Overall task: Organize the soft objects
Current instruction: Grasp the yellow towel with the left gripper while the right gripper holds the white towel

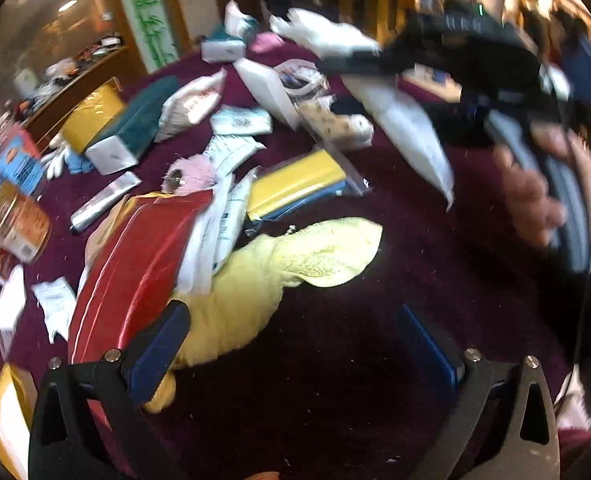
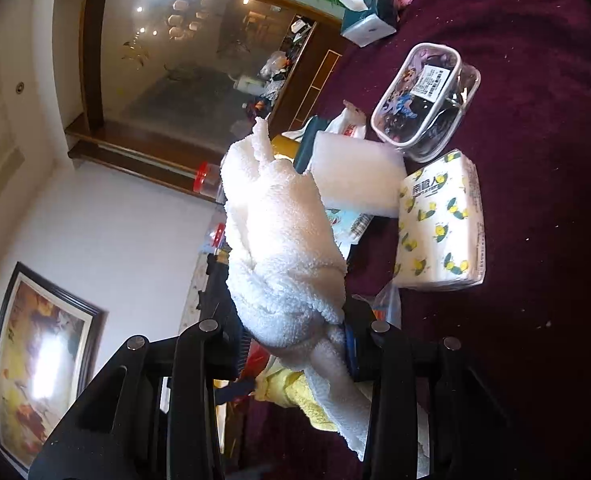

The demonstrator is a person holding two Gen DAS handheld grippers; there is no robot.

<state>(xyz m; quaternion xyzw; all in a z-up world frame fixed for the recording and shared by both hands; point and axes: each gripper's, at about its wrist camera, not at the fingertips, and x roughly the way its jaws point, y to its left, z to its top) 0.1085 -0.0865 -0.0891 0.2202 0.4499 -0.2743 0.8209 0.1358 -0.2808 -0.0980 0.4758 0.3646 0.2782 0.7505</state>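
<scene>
A dark maroon tablecloth (image 1: 375, 240) covers the work surface, speckled with pale lint. Behind it the room shows wood-framed glass panels (image 2: 167, 60), a bamboo-patterned strip (image 1: 143, 20), white walls, and one framed painting (image 2: 39, 360) at eight o'clock in the right wrist view.

The left gripper (image 1: 295, 344) hangs low over the cloth with its jaws spread wide and nothing between them; its left blue pad (image 1: 155, 352) touches one yellow towel (image 1: 295, 260) lying crumpled at the centre. One red box (image 1: 135, 260) lies at nine o'clock beside it.

The right gripper (image 2: 295, 344) is clamped on one white towel (image 2: 279, 240), which bunches up out of the jaws, lifted off the table.

At three o'clock of it sit one lemon-print tissue pack (image 2: 439, 224), one clear zip pouch (image 2: 427, 100) and one white foam block (image 2: 355, 176). At twelve o'clock stands a teal tissue box (image 2: 369, 20); a second teal box (image 1: 135, 124) seems to lie farther off, though blur makes that uncertain.
</scene>
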